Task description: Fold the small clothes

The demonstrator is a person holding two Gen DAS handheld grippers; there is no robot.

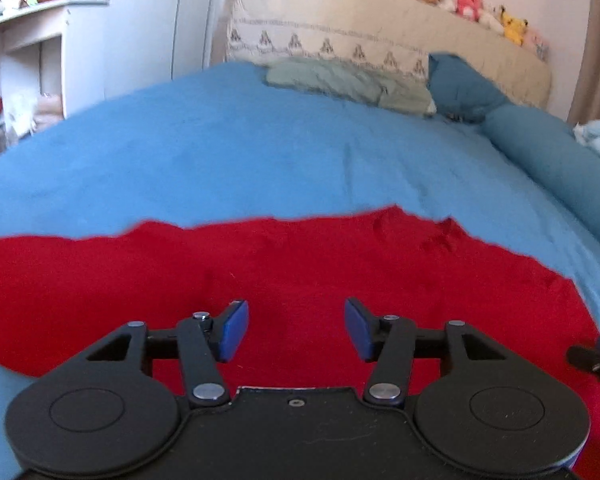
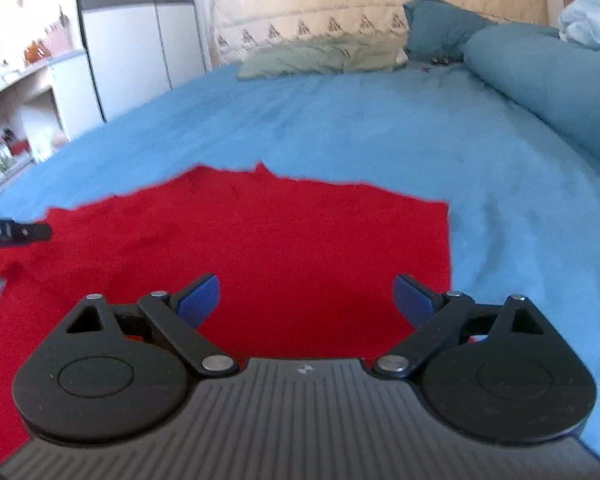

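- Blue-padded fingers of the left gripper (image 1: 296,328) stand apart with nothing between them; the jaws are released and hover low over red cloth.
- The right gripper (image 2: 306,300) is spread even wider, also holding nothing, and it too hangs just above the same cloth.
- Directly under and ahead of both tools lies the red garment (image 1: 284,264), spread flat on the blue bedsheet (image 1: 240,148); its type cannot be told, because the near part is hidden by the gripper bodies.
- Its long axis seems to run from left to right, across both views, so the two grippers stand side by side along it.
- In the right wrist view the garment's right edge (image 2: 447,240) falls just beyond the right finger, so the right gripper is the nearer one to that side; the left gripper is over the middle and left part.
- The far edge (image 1: 260,222) is wavy and lies ahead of both tools, toward the green pillow (image 1: 340,80) and the headboard (image 1: 380,24).
- Judging from this, the coming move needs each gripper to go down to the cloth beneath it and carry it forward, toward the far edge.
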